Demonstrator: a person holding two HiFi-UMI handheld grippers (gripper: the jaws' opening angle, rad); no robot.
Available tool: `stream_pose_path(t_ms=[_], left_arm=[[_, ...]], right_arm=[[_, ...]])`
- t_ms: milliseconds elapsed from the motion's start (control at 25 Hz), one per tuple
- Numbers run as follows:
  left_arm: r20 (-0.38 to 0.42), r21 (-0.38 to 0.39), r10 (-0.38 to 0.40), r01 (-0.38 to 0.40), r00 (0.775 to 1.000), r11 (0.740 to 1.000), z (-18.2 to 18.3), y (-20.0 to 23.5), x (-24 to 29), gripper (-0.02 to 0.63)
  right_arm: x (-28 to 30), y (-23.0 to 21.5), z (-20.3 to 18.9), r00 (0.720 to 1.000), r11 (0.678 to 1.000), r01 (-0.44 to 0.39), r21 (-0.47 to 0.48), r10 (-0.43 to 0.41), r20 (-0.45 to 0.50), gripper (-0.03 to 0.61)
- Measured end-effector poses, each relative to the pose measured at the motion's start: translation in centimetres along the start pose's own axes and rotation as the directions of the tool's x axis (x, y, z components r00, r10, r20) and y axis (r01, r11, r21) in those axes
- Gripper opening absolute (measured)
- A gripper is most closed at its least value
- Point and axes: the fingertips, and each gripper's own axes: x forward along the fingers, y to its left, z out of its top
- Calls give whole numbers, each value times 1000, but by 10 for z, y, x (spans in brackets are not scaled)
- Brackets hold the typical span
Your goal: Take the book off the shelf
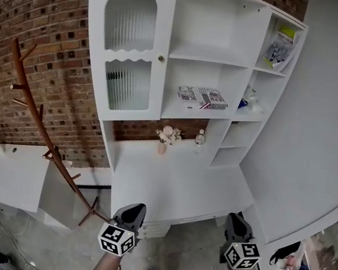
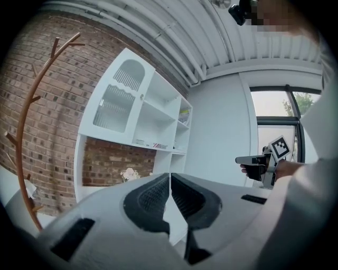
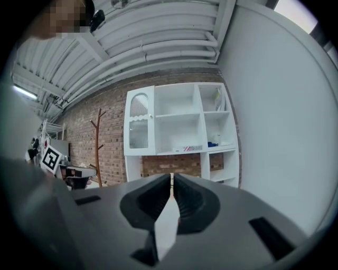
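A white shelf unit [image 1: 212,16] holds the book [image 1: 203,97], lying flat on its middle shelf. Well short of it, the left gripper [image 1: 133,210] and right gripper [image 1: 237,221] point roughly level toward it, side by side, jaws clenched and empty.

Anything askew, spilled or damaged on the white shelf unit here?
Nothing looks spilled or damaged. The book lies flat on the middle shelf rather than standing upright. A booklet in the top right cubby leans tilted against the side wall. Neither looks like a fault.
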Motion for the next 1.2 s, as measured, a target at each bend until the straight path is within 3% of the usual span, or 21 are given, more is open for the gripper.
stream_pose_path(t_ms=[520,1200], left_arm=[[-25,0,-6,6,1000,1000,0,5,28,31],[3,-2,119,-119,993,993,21,20,106,31]], right_arm=[[22,-19,1,1000,1000,7,17,-7,-7,34],[126,-76,29,991,991,-133,5,133,8,34]])
